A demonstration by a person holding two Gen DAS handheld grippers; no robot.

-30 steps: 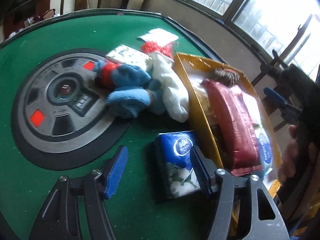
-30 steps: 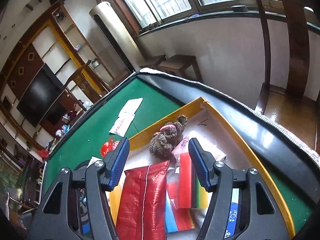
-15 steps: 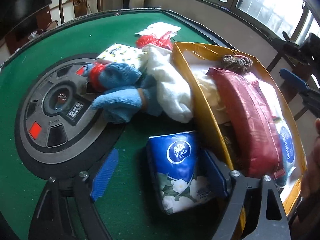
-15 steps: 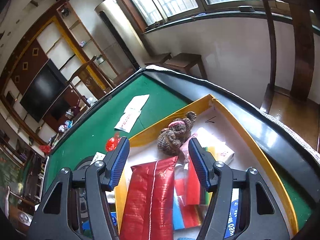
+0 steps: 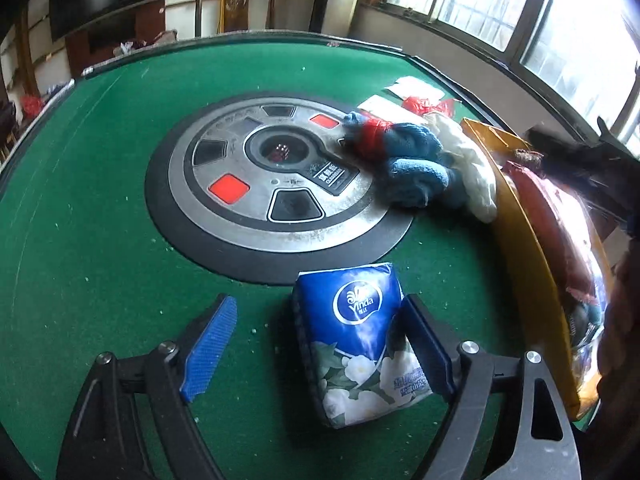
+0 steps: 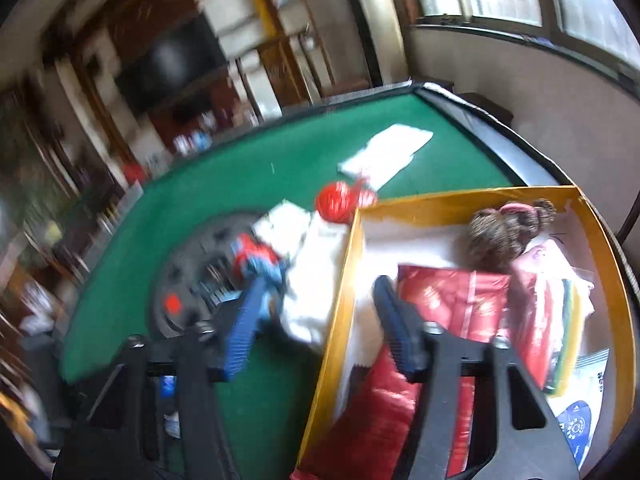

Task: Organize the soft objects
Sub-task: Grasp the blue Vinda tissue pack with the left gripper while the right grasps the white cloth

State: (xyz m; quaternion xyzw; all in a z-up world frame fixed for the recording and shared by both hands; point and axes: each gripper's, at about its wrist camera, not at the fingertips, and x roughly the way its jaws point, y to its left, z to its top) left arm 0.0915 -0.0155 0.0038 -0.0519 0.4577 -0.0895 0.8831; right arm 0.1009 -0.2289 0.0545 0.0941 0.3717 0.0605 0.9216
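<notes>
Item: blue tissue pack (image 5: pixel 362 344) on green tabletop (image 5: pixel 100 216), near left hand-held gripper (image 5: pixel 320 352) just widened (released, not grasping); boxing pending.

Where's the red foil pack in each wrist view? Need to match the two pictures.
Left wrist: red foil pack at the right edge, lying inside the yellow box, partly cut off by a dark blur.
Right wrist: red foil pack lower centre-right, in the same yellow box, behind the right-hand finger.
Shared landmark: the blue-and-red plush beside the white cloth.
</notes>
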